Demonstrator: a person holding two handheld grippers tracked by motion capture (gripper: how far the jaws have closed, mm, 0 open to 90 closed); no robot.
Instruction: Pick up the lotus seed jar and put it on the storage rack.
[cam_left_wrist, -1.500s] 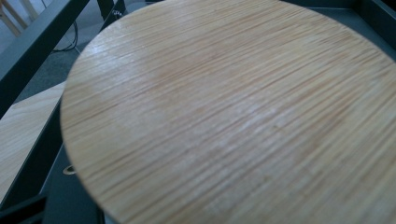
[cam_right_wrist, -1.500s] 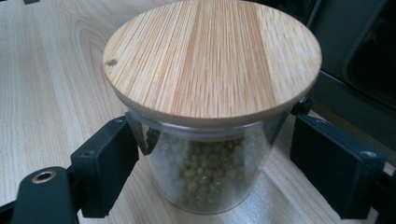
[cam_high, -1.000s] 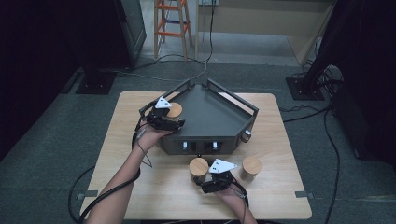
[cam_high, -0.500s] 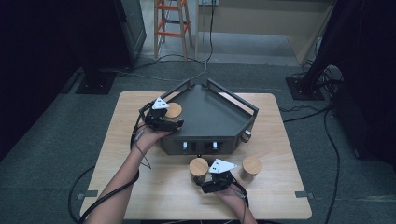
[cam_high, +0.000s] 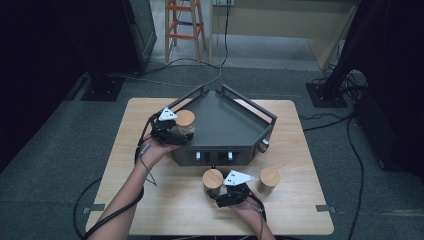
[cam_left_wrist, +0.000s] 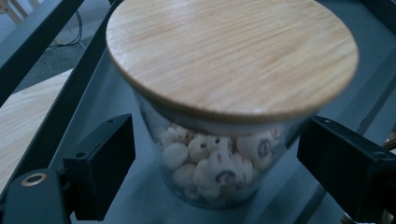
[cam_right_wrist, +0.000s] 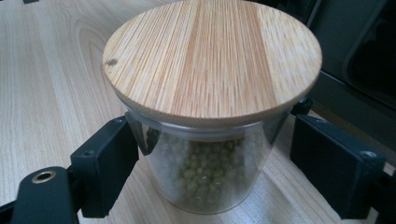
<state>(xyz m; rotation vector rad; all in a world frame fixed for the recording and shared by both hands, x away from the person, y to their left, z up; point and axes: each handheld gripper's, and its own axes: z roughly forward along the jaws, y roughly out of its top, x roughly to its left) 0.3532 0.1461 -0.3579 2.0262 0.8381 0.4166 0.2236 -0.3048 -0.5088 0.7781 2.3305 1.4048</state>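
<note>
Between the jaws of my left gripper stands a glass jar of pale round seeds, its wooden lid on top. My jaws have just been opening: they now stand spread to either side of the glass, with a gap showing on both sides, so neither pad presses on it. The jar rests on the dark floor of the grey tray, just inside the tray's rail, which runs off to the left of my left jaw in the left gripper view. From the high view my left gripper sits at the tray's left corner with the jar just ahead of its tips.

My right gripper has a second glass jar between its jaws, this one filled with small green peas and topped with a wooden lid. It stands on the wooden table. The left jaw sits touching or nearly touching the glass, the right jaw a little clear of it; I cannot tell whether the pads press on it. Beyond this jar, up and to the right, is the tray's dark front wall. In the high view a third lidded jar stands on the table just to the right of my right gripper.
</note>
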